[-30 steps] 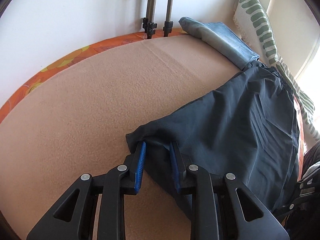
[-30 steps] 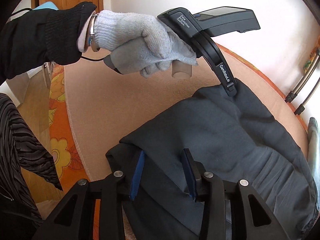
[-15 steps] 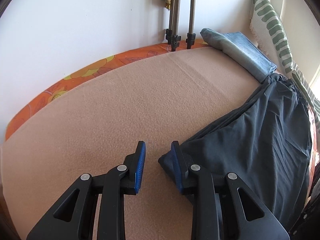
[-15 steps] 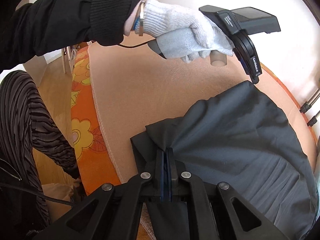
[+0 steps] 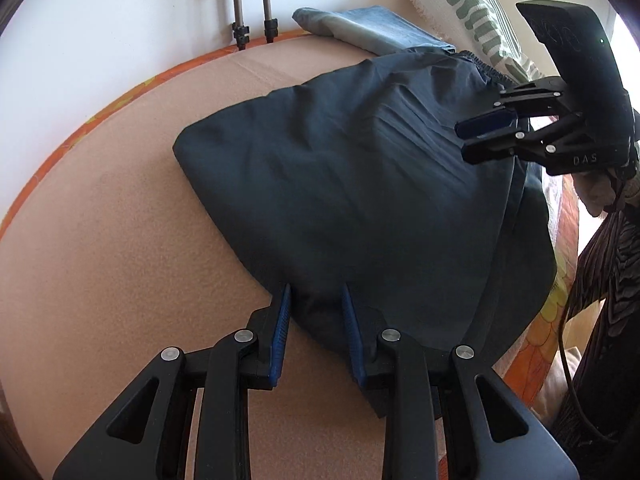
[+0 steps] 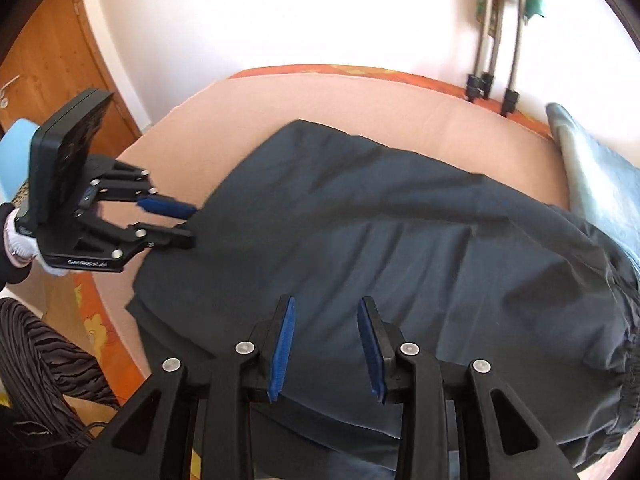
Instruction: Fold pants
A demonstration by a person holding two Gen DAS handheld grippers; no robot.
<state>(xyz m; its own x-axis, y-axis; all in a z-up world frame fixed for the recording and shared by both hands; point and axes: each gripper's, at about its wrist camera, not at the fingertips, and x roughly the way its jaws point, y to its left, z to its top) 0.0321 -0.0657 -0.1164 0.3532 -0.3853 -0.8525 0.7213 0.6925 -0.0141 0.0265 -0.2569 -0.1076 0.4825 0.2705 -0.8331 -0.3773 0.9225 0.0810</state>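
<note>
Behind dark pants: folded jeans, maybe pillow.

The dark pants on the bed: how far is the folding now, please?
Done: the dark pants lie doubled over on the beige blanket. In hand: the left gripper is open at the folded edge; the right gripper, jaws opening, holds nothing. Left: probably another fold and smoothing the wrinkles.

**Dark pants folded on tan blanket**

Left gripper low in frame, blue pads apart over the pants edge. Right gripper at upper right, jaws opening above the cloth. Folded jeans beyond, near a striped pillow.
</note>
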